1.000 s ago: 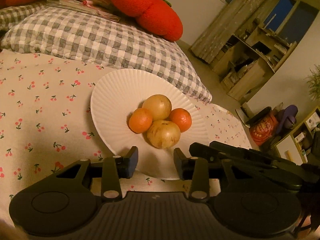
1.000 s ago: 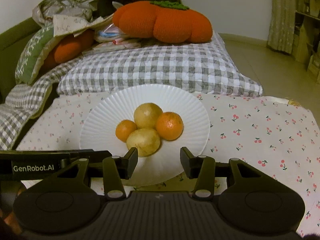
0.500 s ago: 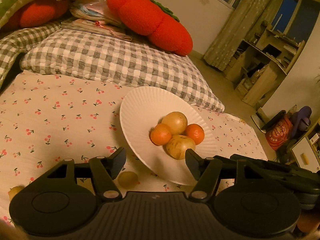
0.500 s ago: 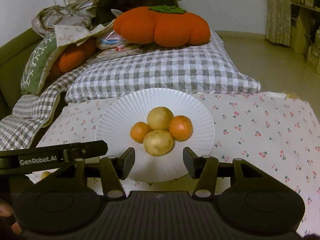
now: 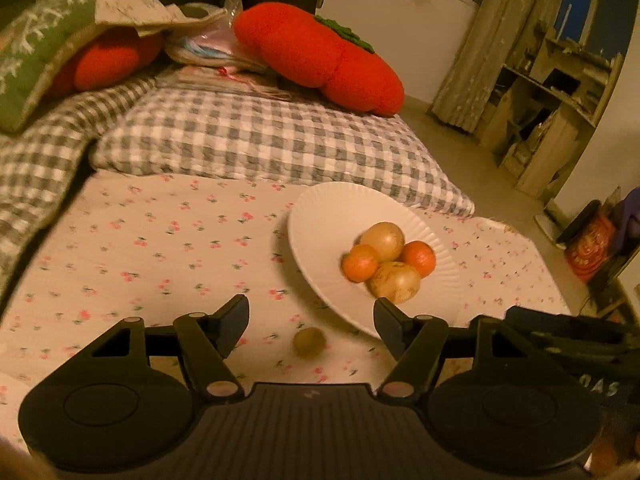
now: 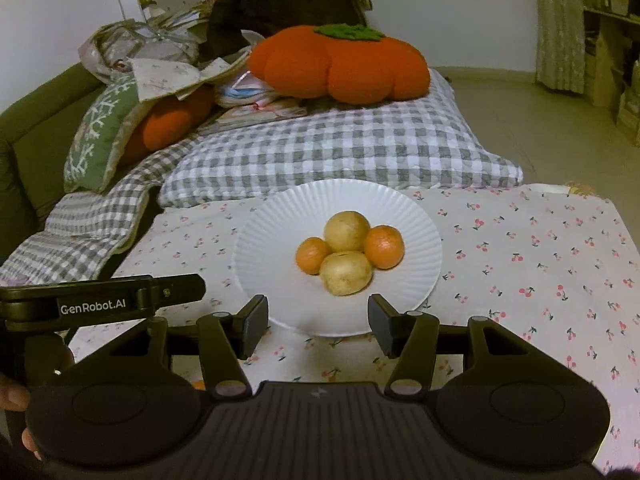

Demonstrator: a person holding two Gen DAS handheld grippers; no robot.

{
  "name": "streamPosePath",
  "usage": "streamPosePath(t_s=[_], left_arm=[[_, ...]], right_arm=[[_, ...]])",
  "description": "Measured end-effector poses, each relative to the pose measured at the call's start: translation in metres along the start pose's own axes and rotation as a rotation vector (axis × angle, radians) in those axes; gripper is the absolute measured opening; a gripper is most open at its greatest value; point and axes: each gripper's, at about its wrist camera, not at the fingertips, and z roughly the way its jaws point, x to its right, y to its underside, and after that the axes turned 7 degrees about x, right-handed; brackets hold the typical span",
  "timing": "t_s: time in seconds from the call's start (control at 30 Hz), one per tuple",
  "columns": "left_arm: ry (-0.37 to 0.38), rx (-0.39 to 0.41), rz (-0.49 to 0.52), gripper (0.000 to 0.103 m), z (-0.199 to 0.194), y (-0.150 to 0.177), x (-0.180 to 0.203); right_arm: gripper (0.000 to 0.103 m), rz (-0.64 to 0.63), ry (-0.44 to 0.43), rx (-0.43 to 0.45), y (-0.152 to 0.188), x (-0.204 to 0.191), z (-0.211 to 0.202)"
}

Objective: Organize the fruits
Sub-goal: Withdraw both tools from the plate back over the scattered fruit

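A white ribbed plate (image 6: 280,224) (image 5: 320,224) sits on a cherry-print cloth (image 6: 540,264). It holds two oranges (image 6: 384,247) (image 6: 312,256) and two yellow-brown fruits (image 6: 346,231) (image 6: 345,273). A small greenish fruit (image 5: 309,342) lies on the cloth just in front of the plate, between the fingers of my left gripper (image 5: 310,322), which is open and empty above it. My right gripper (image 6: 318,320) is open and empty, just short of the plate's near rim. The left gripper's body (image 6: 104,300) shows at the left of the right wrist view.
A grey checked pillow (image 6: 332,148) lies behind the plate, with an orange pumpkin cushion (image 6: 340,64) on it. A green cushion (image 6: 100,132) and a pile of cloths are at the far left. Shelves (image 5: 552,92) stand at the right across the floor.
The left gripper has pulled back and to the left and opened wider; the small greenish fruit now lies between its fingers. The right gripper has drawn back slightly from the plate.
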Motion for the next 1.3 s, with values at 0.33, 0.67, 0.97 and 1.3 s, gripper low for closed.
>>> streamPosePath(t_s=[0.33, 0.67, 0.97, 1.3], left_arm=[[-0.067, 0.002, 0.033, 0.066, -0.037, 0.012, -0.021], [-0.080, -0.008, 0.002, 0.067, -0.064, 0.024, -0.042], [-0.061, -0.026, -0.049, 0.067, -0.085, 0.039, -0.054], [-0.045, -0.066, -0.043, 0.067, -0.095, 0.062, -0.055]], right_arm=[[0.054, -0.075, 0.003, 0.017, 0.015, -0.026, -0.019], [0.056, -0.107, -0.042, 0.014, 0.027, -0.047, -0.040], [0.057, -0.143, -0.041, -0.013, 0.037, -0.059, -0.047], [0.061, -0.090, -0.045, -0.082, 0.047, -0.055, -0.045]])
